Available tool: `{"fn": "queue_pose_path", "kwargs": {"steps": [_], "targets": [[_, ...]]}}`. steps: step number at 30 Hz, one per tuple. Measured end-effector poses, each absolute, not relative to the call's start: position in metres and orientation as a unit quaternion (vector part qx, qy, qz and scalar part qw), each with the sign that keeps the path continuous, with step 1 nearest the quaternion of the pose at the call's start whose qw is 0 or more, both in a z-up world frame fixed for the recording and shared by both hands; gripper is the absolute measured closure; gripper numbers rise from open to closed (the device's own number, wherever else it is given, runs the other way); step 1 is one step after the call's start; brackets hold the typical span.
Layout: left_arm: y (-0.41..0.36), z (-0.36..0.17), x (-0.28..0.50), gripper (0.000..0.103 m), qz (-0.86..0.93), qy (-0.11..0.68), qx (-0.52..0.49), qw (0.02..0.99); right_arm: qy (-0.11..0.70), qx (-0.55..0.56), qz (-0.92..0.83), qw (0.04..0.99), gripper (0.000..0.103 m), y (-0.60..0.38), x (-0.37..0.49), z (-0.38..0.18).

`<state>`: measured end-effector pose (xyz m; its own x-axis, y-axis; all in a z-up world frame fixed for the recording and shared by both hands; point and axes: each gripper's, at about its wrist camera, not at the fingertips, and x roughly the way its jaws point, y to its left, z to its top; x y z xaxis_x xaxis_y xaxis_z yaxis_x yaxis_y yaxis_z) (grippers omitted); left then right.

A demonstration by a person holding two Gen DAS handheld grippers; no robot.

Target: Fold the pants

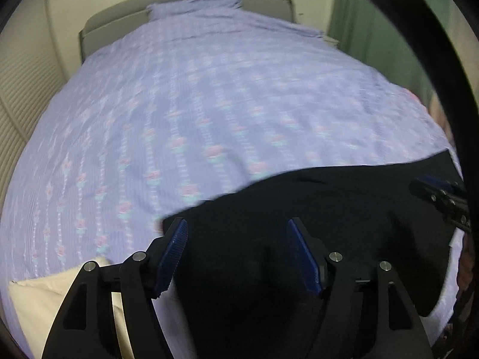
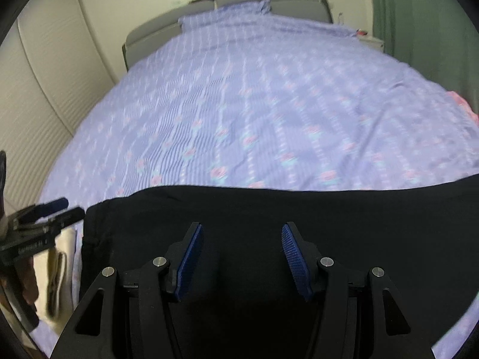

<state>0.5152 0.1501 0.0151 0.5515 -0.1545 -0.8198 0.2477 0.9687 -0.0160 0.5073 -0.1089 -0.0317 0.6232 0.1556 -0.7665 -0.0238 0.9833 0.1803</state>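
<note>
Black pants [image 1: 314, 209] lie spread flat along the near edge of the bed, and in the right wrist view the pants [image 2: 269, 209] fill the lower half. My left gripper [image 1: 236, 224] hovers over their left end, its blue pads [image 1: 173, 257] wide apart with nothing pinched. My right gripper [image 2: 242, 227] stands over the middle of the cloth, jaws apart and empty. Each gripper shows in the other's view: the right gripper [image 1: 434, 197] at the far right, the left gripper [image 2: 57, 209] at the far left beside the pants' edge.
A lilac floral bedspread [image 1: 209, 104] covers the bed up to a grey headboard [image 1: 119, 15]. A folded cream cloth [image 1: 39, 299] lies at the near left corner. Louvred white doors [image 1: 18, 104] stand left, a green curtain [image 1: 374, 30] right.
</note>
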Motion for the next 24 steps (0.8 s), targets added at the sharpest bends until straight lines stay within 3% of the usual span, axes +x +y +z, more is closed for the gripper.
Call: {"fn": "queue_pose_path", "kwargs": {"steps": [10,24], "targets": [[-0.03,0.031,0.469,0.034,-0.208,0.447,0.09,0.865,0.403,0.086,-0.005,0.911,0.047,-0.252,0.438,0.004],[-0.307,0.04,0.484,0.034,-0.349,0.424,0.15,0.822,0.384,0.162,-0.134,0.899,0.047,-0.513,0.372,-0.002]]}}
